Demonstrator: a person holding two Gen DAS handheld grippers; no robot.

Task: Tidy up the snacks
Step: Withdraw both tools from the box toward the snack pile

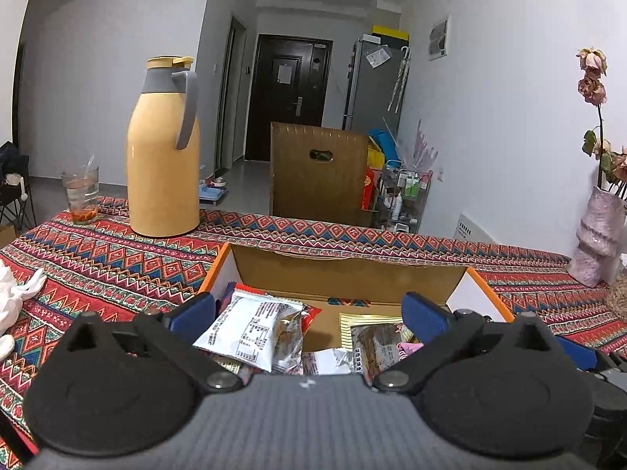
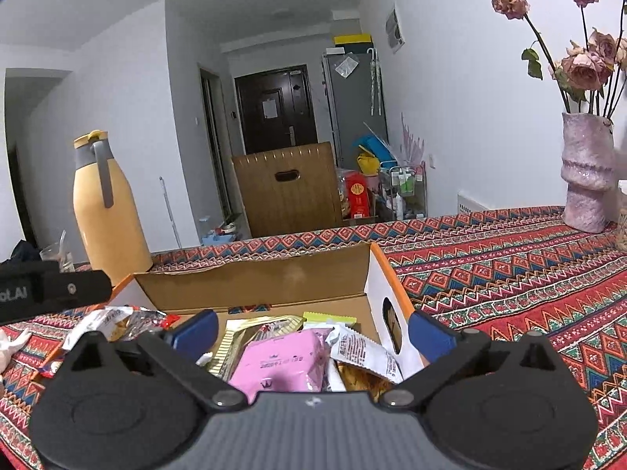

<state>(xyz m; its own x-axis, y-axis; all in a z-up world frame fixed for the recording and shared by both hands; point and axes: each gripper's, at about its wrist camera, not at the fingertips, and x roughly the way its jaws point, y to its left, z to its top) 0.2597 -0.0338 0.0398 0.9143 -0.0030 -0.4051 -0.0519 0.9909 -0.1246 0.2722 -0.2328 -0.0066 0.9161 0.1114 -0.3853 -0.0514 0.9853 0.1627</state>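
An open cardboard box (image 1: 345, 270) with orange edges sits on the patterned tablecloth and holds several snack packets. My left gripper (image 1: 309, 313) hangs open over the box's left half. A white printed packet (image 1: 243, 329) lies below its blue fingers, untouched, beside a gold striped packet (image 1: 364, 319). My right gripper (image 2: 313, 331) stands open over the right half of the box (image 2: 254, 282). A pink packet (image 2: 282, 360) and a white packet (image 2: 368, 352) lie loose between its fingers. Its right finger is outside the box's side wall.
A tall yellow thermos jug (image 1: 162, 156) and a glass (image 1: 80, 196) stand at the table's far left. A pink vase of dried roses (image 2: 586, 180) stands at the far right. A wooden chair back (image 1: 317, 172) rises behind the table. A white object (image 1: 11, 293) lies at the left edge.
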